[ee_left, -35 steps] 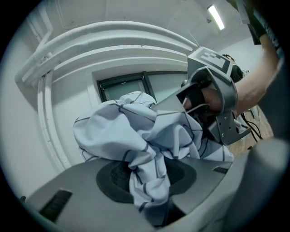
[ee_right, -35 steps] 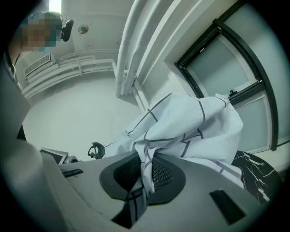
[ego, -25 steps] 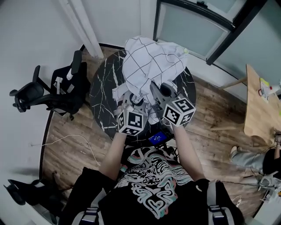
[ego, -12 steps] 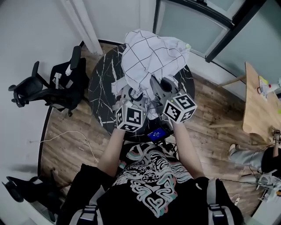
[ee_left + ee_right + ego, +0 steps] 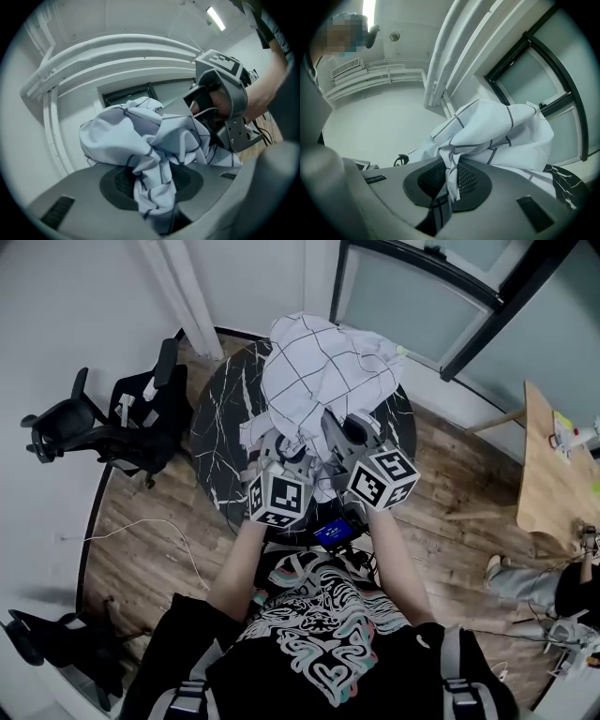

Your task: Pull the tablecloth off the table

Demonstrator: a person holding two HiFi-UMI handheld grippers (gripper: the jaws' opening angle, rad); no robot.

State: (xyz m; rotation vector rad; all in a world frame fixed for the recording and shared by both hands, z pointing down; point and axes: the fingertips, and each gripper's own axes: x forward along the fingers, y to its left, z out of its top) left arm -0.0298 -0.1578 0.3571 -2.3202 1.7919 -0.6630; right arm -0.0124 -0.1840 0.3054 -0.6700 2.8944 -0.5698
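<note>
A white tablecloth (image 5: 323, 376) with a thin black grid is bunched up and lifted above the round black marble table (image 5: 220, 437). My left gripper (image 5: 281, 454) is shut on a thick fold of the tablecloth (image 5: 154, 187), which hangs between its jaws. My right gripper (image 5: 336, 442) is shut on a thinner pinched fold of the tablecloth (image 5: 449, 176). Both grippers sit side by side over the table's near edge, pointing upward. The right gripper (image 5: 220, 108) shows in the left gripper view, held by a hand. The cloth hides the table's far part.
Two black office chairs (image 5: 112, 427) stand left of the table on the wooden floor. A wooden desk (image 5: 553, 474) lies at the right edge. A glass door with a dark frame (image 5: 441, 306) is behind the table. A small blue-lit device (image 5: 335, 533) sits below the table's near edge.
The bundle of cloth and both grippers have barely shifted; the grips are unchanged.
</note>
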